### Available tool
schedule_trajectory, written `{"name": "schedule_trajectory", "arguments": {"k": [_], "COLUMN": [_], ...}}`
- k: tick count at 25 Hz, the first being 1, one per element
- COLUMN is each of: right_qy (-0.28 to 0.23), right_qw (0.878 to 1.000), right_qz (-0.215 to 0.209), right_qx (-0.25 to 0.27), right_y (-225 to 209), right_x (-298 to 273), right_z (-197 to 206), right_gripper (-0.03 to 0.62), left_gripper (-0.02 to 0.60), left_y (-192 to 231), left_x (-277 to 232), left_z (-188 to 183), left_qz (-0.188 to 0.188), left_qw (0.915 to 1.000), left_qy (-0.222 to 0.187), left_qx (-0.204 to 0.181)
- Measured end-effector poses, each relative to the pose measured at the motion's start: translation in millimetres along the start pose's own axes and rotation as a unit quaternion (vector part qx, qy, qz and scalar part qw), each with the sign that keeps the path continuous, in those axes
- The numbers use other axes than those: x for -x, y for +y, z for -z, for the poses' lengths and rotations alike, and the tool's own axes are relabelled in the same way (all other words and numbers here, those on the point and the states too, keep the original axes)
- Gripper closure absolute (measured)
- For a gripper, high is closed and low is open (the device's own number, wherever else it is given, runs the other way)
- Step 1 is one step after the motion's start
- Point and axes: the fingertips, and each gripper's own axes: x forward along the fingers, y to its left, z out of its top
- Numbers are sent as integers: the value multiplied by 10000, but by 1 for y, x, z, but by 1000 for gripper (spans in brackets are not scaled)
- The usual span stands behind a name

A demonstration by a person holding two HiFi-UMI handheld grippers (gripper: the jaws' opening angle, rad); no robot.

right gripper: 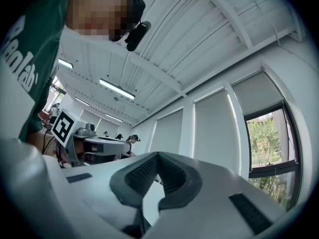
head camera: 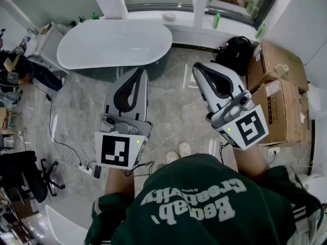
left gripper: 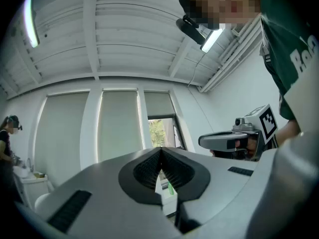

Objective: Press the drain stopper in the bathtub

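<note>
The white oval bathtub (head camera: 115, 45) stands on the marble floor by the window, ahead and to the left in the head view. I cannot make out its drain stopper from here. My left gripper (head camera: 141, 72) is held at waist height, well short of the tub, its jaws shut on nothing. My right gripper (head camera: 197, 66) is beside it, also shut and empty. Both gripper views look up at the ceiling and window blinds. In the left gripper view the left gripper (left gripper: 161, 151) has its jaws meeting, with the right gripper (left gripper: 234, 139) alongside. The right gripper view shows the right gripper (right gripper: 158, 156) likewise closed.
Cardboard boxes (head camera: 278, 91) and a black backpack (head camera: 239, 47) sit at the right. Cables and a power strip (head camera: 87, 168) lie on the floor at the left, near an office chair (head camera: 25, 172). Green bottles (head camera: 216, 19) stand on the windowsill. A person (head camera: 15, 68) is at the far left.
</note>
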Motion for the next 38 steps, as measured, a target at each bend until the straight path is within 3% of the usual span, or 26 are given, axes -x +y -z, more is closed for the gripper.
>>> {"name": "schedule_trajectory", "arguments": {"k": [12,24,38], "right_qy": [-55,-247,-193], "right_qw": [9999,9989,9970], "right_qz": [-37,15,121], "right_qx": [-102,-403,-735], "right_y": [-28,-45,-55], "right_x": [8,27,28], "right_z": [18,20,39], "right_gripper": [580,580,579], "left_gripper": [575,574,574], "left_y": [-11,-33,-31], "left_x": [-24,-36,-39], "left_z": [12,10,18], "left_qz": [-80,50,-172], "left_qw": [9999,9999,9996], "left_qy": [123,-21,37], "left_qx": [7,130,218]}}
